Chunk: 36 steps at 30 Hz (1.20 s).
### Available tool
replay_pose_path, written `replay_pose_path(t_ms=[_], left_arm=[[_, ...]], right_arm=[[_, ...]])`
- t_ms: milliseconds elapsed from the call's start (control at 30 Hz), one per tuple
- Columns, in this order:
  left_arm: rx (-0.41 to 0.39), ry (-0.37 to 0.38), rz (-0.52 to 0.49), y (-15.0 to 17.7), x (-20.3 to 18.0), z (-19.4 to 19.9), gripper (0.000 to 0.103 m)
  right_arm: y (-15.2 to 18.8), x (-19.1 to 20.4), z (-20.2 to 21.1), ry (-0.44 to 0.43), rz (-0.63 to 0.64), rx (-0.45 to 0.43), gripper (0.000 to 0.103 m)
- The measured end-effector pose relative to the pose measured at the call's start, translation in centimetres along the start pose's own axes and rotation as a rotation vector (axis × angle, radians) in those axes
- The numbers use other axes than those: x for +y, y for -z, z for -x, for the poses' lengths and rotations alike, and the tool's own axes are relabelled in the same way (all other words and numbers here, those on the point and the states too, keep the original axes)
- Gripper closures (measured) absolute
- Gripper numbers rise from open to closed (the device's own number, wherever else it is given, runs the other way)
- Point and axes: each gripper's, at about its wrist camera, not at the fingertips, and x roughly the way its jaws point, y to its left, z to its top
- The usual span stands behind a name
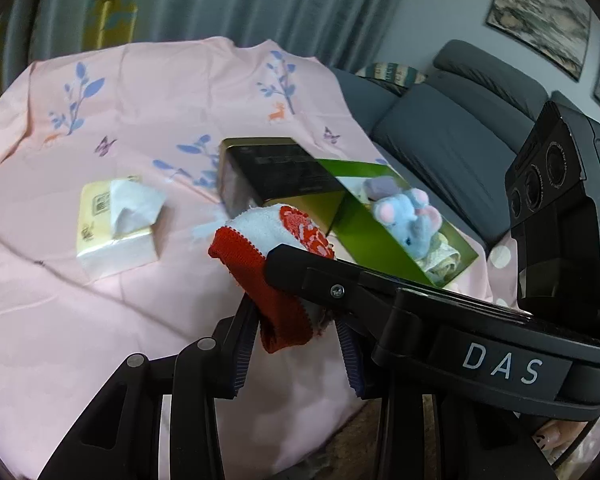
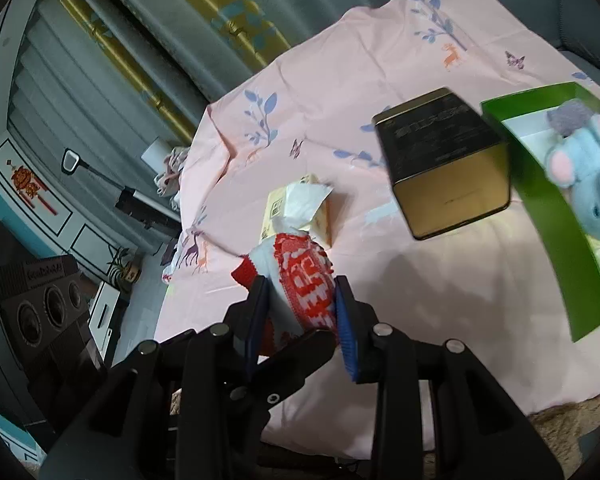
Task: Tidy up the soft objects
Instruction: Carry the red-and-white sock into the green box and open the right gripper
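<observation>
Nearest to me, both grippers meet on one red-and-white sock (image 2: 300, 280), lifted clear of the pink cloth. The right gripper (image 2: 300, 304) has its jaws closed against the patterned body of the sock, the blue pads (image 2: 342, 320) pressing it from either side. The left gripper (image 1: 296, 340) pinches the plain red cuff end, which hangs down between its narrow-set jaws; the right gripper's black finger crosses over the sock in the left wrist view.

Below them lies the pink cloth (image 1: 100, 300), printed with blue leaves, deer and butterflies, spread over the counter. A little farther on it sits a yellow tissue pack (image 1: 116, 224) with a white tissue pulled up from its top. Beyond the sock stands a gold tin with a black lid (image 2: 444, 168), and just beside it to the right an open green box (image 2: 556, 220) holding a blue plush mouse (image 2: 592, 184) with pink ears, lying on some pale fabric.

Farther back there is a grey sofa (image 1: 452, 140), then grey-and-yellow curtains (image 1: 180, 0) and framed pictures (image 1: 540, 12) on the wall.
</observation>
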Motion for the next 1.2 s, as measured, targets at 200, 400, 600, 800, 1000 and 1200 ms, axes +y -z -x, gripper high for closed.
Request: replay_pose_path(t_ms=[200,400,600,800,1000,1200], left_arm=[[0.007,0.015,-0.049,-0.9,-2.1,-1.1,0.064],[0.013,0.048,-0.1,-1.8,-4.4,-2.4,0.064],[0.019,0.089,-0.151,-2.9,-6.5,-3.8,0.064],[0.026,0.139,-0.204,-3.9,-9.0,-5.6,0.064],[0.028,0.179,-0.25,-5.5,-11.1,-6.9,0.064],[0.002,0.227,-0.29,-8.0,-13.4,-8.0,0.064]], right_arm=[[-0.4,-1.4,1.5,0.027,-0.03,-0.042,0.069],[-1.0,-3.1,3.3,0.057,-0.065,-0.092,0.069],[-1.6,-4.9,5.3,0.095,-0.103,-0.149,0.069],[-2.1,-6.6,7.3,0.14,-0.138,-0.2,0.069],[-3.3,-8.4,9.0,0.175,-0.174,-0.249,0.069],[-5.6,-9.4,10.9,0.21,-0.18,-0.31,0.069]])
